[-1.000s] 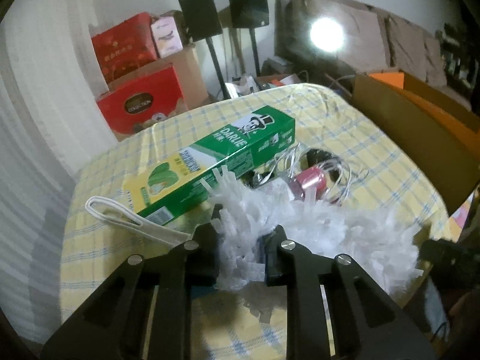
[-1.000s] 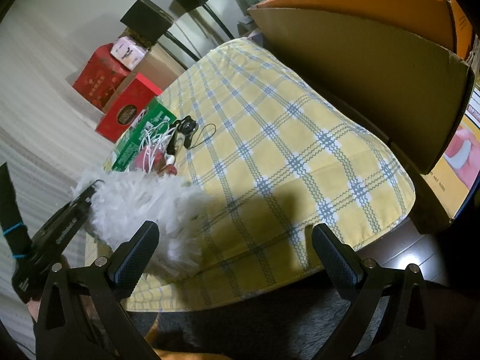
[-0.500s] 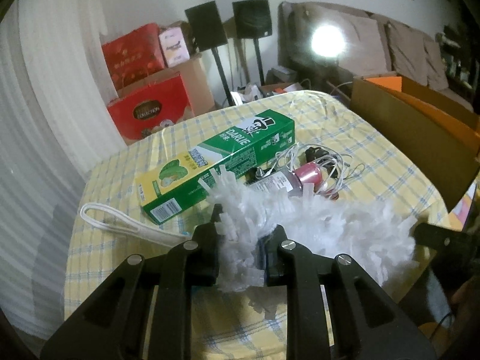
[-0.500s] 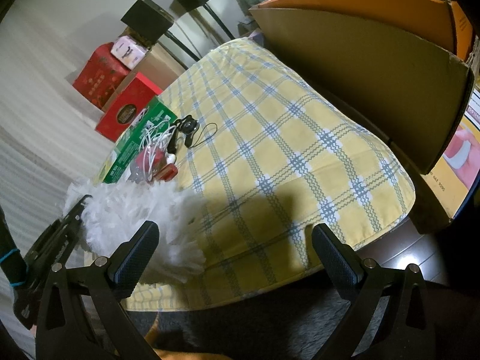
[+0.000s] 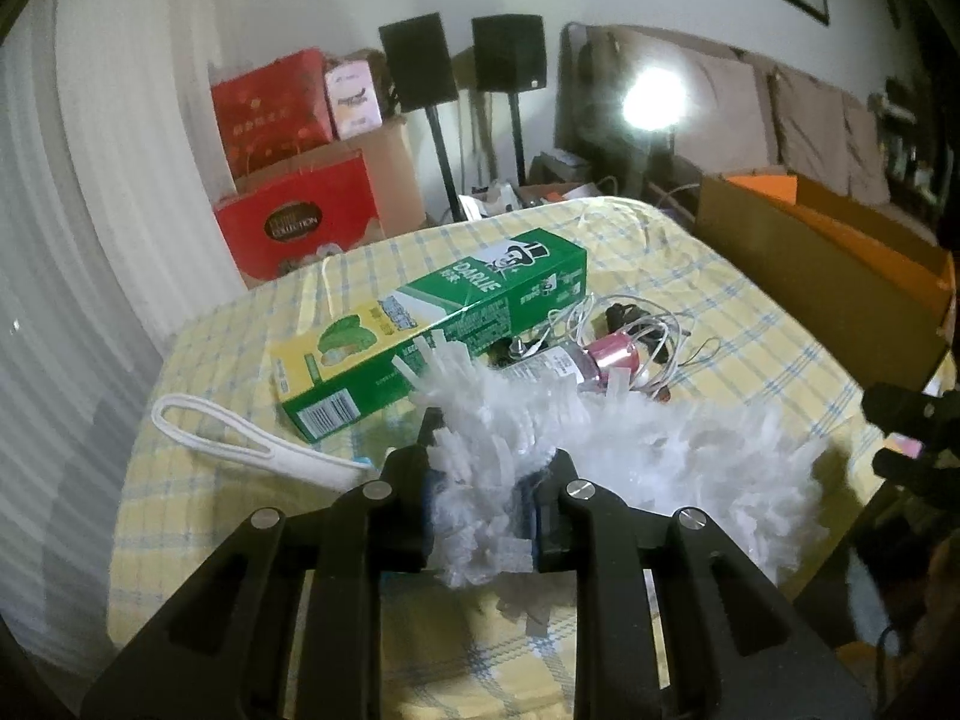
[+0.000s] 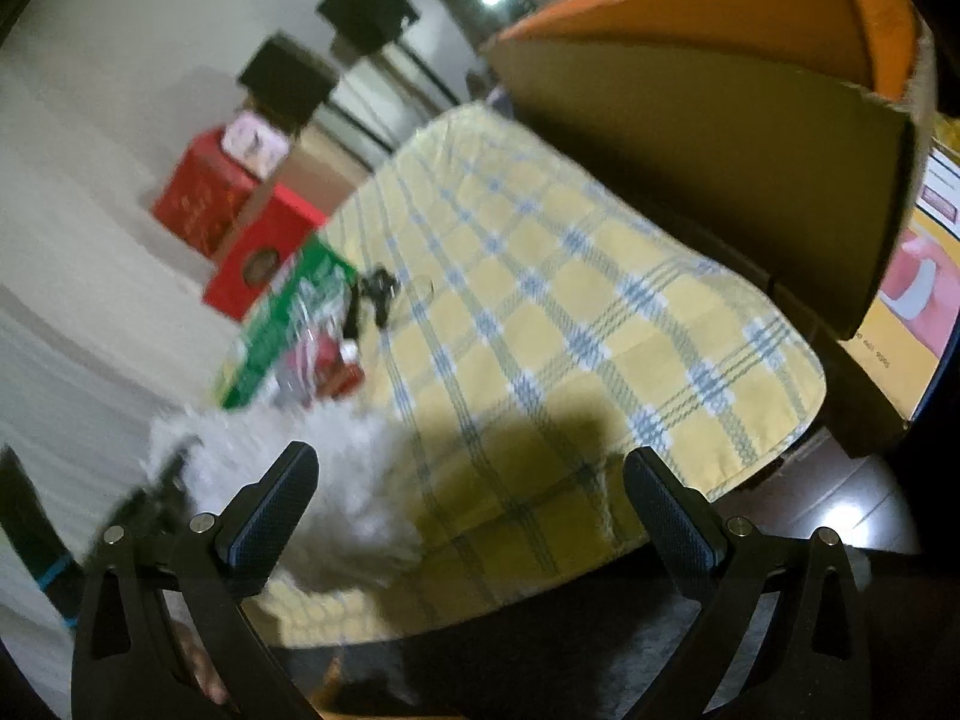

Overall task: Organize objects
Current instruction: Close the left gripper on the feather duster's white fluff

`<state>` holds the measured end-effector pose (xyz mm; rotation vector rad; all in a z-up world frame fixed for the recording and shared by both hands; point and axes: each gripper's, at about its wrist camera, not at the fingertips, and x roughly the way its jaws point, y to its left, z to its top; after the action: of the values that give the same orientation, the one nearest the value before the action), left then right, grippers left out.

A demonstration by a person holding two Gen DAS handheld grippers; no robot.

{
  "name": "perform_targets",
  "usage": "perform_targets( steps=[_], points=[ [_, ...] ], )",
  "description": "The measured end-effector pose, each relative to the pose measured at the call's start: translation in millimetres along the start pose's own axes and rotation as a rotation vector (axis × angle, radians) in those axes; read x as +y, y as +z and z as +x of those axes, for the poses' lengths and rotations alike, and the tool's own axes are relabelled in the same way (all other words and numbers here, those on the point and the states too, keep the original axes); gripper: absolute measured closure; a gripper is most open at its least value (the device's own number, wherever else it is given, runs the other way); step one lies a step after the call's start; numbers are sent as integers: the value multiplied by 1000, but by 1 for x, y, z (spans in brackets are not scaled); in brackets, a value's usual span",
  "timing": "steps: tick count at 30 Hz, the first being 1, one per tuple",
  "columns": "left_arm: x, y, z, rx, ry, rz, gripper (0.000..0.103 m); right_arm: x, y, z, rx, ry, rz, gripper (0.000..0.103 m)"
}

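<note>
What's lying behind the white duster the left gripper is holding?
Behind the white duster lie a green Darlie toothpaste box, a pink-capped bottle and tangled white earphone cables. The duster's fringe hides the bottle's lower end and whatever sits beneath.

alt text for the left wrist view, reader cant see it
The left gripper pinches a fluffy white duster above a yellow checked tablecloth. Behind it lie a green toothpaste box, a white strap loop and tangled earphone cables; an open cardboard box stands at right.
</note>
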<state>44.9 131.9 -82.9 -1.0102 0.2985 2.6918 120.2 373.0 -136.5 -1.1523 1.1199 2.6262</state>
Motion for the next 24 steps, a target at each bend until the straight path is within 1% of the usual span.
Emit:
perform_targets(
  steps=[4,7,9,10,12,16,19,22,24],
  points=[
    [-1,-2,0,-14,6,0,83,-8,1,-13,-78,48,93,0],
    [-5,-2,1,-6,21,32,82,-5,-1,-19,-128,83,124,0],
    [-7,-1,2,4,27,56,82,1,-5,-18,-157,107,116,0],
    [-6,0,2,11,21,49,82,6,-7,-15,-166,106,95,0],
    [-2,1,3,21,7,27,82,20,-11,-5,-145,74,29,0],
    [1,1,3,26,-1,12,82,49,-23,13,-96,68,-109,0],
    [1,1,3,32,-8,7,82,69,-33,23,-78,44,-227,0],
    [1,2,2,39,-10,6,81,77,-41,35,-45,35,-297,1],
    [1,2,3,36,-12,-2,81,73,-44,43,-19,36,-310,0]
  ],
)
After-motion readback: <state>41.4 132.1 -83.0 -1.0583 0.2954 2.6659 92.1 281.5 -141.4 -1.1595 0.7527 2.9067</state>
